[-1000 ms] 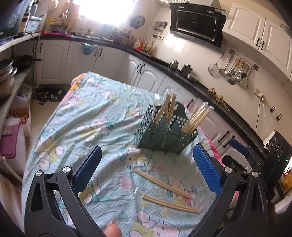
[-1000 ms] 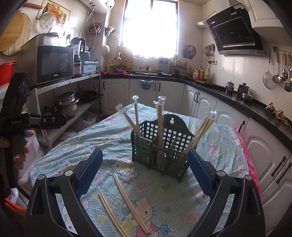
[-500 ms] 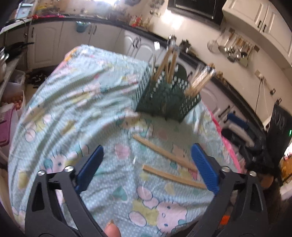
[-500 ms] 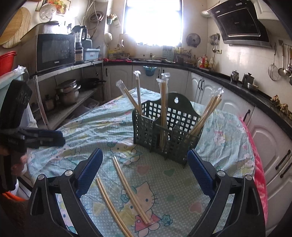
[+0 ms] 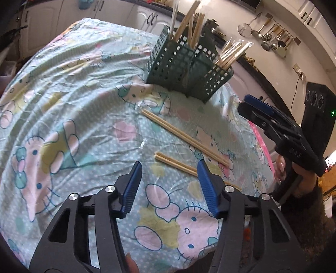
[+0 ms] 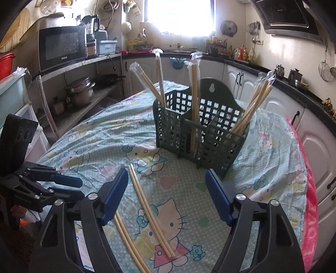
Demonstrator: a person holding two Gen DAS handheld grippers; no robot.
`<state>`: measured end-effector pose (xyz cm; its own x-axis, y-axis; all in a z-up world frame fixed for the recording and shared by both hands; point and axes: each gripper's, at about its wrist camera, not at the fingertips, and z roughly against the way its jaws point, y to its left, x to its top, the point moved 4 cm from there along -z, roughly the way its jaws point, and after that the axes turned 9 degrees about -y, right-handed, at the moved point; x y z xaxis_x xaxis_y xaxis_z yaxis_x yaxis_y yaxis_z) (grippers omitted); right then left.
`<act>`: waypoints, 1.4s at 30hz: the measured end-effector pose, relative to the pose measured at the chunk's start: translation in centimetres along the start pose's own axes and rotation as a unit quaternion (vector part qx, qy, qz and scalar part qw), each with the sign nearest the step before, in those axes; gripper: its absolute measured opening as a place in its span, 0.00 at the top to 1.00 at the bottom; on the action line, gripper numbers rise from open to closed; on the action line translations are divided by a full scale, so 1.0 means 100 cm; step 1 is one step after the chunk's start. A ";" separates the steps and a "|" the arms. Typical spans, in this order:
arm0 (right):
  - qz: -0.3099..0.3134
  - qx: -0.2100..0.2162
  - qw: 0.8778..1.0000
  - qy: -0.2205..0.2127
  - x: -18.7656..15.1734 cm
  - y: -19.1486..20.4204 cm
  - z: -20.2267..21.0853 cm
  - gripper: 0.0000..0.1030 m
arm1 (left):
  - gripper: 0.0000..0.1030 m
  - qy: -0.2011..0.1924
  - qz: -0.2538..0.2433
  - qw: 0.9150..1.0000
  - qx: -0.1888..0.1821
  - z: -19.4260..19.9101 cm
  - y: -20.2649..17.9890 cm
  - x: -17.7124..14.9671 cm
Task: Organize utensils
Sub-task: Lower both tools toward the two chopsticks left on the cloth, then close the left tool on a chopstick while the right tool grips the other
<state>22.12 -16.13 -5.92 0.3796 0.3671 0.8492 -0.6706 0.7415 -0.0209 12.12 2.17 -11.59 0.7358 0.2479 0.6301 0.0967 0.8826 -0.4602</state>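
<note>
- The left gripper (image 5: 169, 178) hangs low over the near part of the table, tilted down toward the cloth; its blue pads (image 5: 131, 187) stand apart with nothing between them.
- The right gripper (image 6: 167, 195) is held level over the near edge of the table, facing the basket; its jaws are spread wide and grip nothing.
- From the left wrist view the right gripper shows out to the right side, and a hand (image 5: 294, 174) grips its handle.
- From the right wrist view the left gripper (image 6: 63, 189) shows low at the left, its two blue tips parted.
- The near pair of chopsticks (image 5: 176, 163) lies flat on the cloth just ahead of the left gripper's fingertips; its far end passes behind the right-hand pad.
- The far pair of chopsticks (image 5: 184, 136) lies slanted beyond the first, between the left gripper and the basket, in a clear sleeve.
- From the right wrist view the far pair (image 6: 149, 210) runs forward between the open jaws, and the near pair (image 6: 128, 239) lies beside the left-hand pad.
- The green basket (image 6: 201, 134) stands upright ahead of both grippers, with sleeved chopsticks (image 6: 194, 84) standing in its compartments, some leaning left and others right.
- A wrinkled cartoon-cat tablecloth (image 5: 73, 94) covers the table.
- Farther off are white cabinets (image 6: 237, 77), a microwave (image 6: 62, 48) on a shelf at left, a bright window (image 6: 179, 16), a range hood (image 6: 287, 19) and hanging ladles (image 5: 271, 40).
</note>
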 end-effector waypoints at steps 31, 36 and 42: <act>0.034 0.130 0.978 0.161 -0.001 0.052 -0.132 0.68 | 0.84 0.031 0.031 0.999 0.001 -0.050 0.031 0.011; 0.043 0.111 0.975 0.187 -0.009 0.053 -0.149 0.68 | 0.86 0.034 0.025 0.999 -0.001 -0.050 0.032 0.011; 0.044 0.100 0.979 0.172 -0.008 0.049 -0.145 0.90 | 0.94 0.037 0.006 0.999 0.011 -0.048 0.029 0.009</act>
<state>27.81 -4.66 -14.36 0.4834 0.6183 0.6198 -0.8087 0.5864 0.0458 16.30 3.07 -15.38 0.7847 0.2295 0.5759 0.0734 0.8880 -0.4539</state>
